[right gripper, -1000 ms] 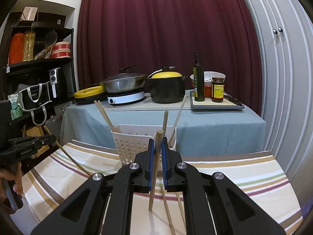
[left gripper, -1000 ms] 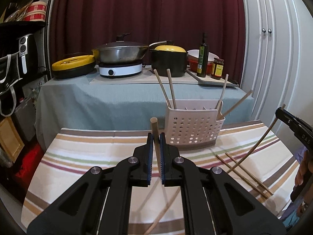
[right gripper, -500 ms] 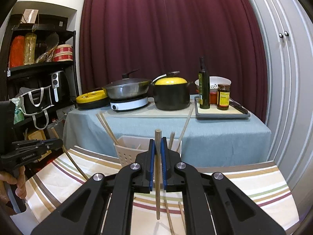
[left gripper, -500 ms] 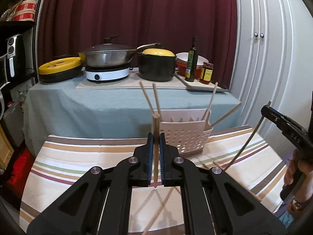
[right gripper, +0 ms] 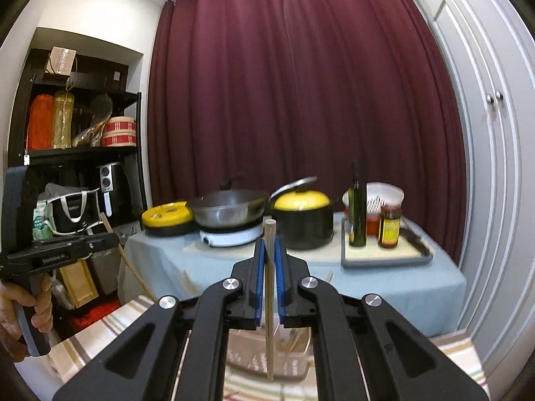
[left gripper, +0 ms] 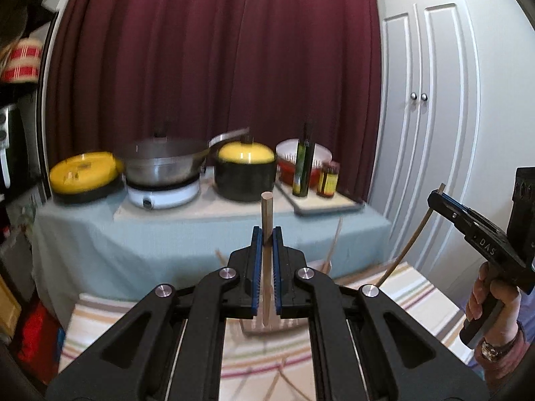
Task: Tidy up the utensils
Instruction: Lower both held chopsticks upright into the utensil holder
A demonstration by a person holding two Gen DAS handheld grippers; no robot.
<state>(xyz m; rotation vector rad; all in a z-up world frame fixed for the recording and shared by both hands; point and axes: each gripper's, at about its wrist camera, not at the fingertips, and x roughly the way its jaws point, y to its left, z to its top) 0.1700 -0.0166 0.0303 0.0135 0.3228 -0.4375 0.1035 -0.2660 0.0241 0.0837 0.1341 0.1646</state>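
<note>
My left gripper (left gripper: pixel 266 234) is shut on a wooden chopstick (left gripper: pixel 266 209) that stands upright between the blue pads. Its lower end hangs over the white slotted basket (left gripper: pixel 249 329), which is mostly hidden behind the jaws. My right gripper (right gripper: pixel 269 244) is likewise shut on an upright chopstick (right gripper: pixel 270 334) above the basket (right gripper: pixel 240 354). Each gripper also shows in the other's view: the right gripper (left gripper: pixel 434 197) with its chopstick (left gripper: pixel 409 244), and the left gripper (right gripper: pixel 112 240) with its chopstick (right gripper: pixel 128 264). Other chopsticks (left gripper: pixel 335 244) lean in the basket.
Loose chopsticks (left gripper: pixel 277 381) lie on the striped tablecloth (left gripper: pixel 418 294) in front. Behind stands a blue-covered table (right gripper: pixel 384 280) with a wok (right gripper: pixel 230 210), a yellow-lidded pot (right gripper: pixel 302 217), an oil bottle (right gripper: pixel 357 214) and a jar (right gripper: pixel 389 225). Shelves (right gripper: pixel 77 150) are at the left, white cupboard doors (left gripper: pixel 434 133) at the right.
Both grippers have risen and come in over the basket, which now sits low behind the jaws. The two held chopsticks have turned from slanted to upright.
</note>
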